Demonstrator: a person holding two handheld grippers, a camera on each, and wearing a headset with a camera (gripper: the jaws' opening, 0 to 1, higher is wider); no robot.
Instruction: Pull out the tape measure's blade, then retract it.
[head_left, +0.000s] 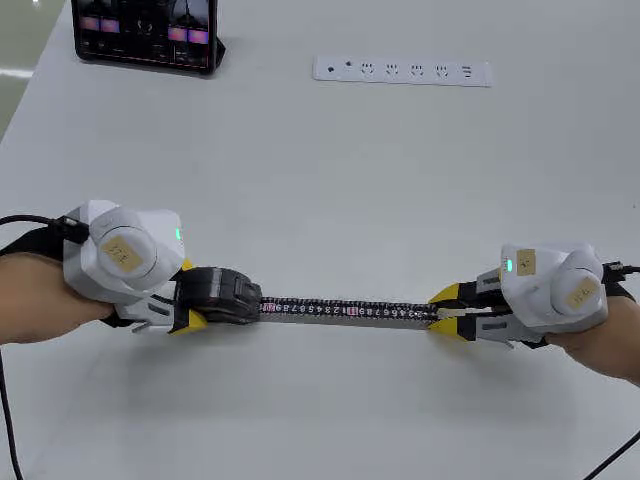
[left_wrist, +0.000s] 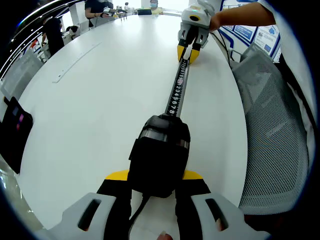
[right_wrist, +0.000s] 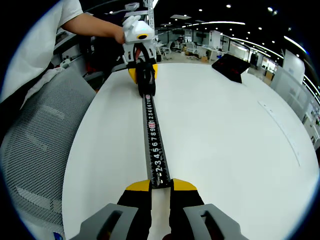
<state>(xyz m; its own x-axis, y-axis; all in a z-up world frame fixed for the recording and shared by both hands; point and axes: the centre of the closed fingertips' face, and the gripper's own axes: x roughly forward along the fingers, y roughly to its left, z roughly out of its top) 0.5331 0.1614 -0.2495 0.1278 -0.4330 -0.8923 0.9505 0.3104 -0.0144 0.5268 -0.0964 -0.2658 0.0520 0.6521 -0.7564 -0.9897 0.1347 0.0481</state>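
We have the left gripper (head_left: 190, 296) clamped across the flanks of the black tape measure case (head_left: 222, 295). The right gripper (head_left: 447, 312) is pinched shut on the free end of the blade (head_left: 350, 309), which runs straight from the left jaws to the right jaws, low over the white workbench (head_left: 320, 180). We judge the case compact, rigid and fairly weighty, well suited to that flank hold, while the blade looks thin, slick and springy, apt to snap back, so we would hold it flat at its very tip.
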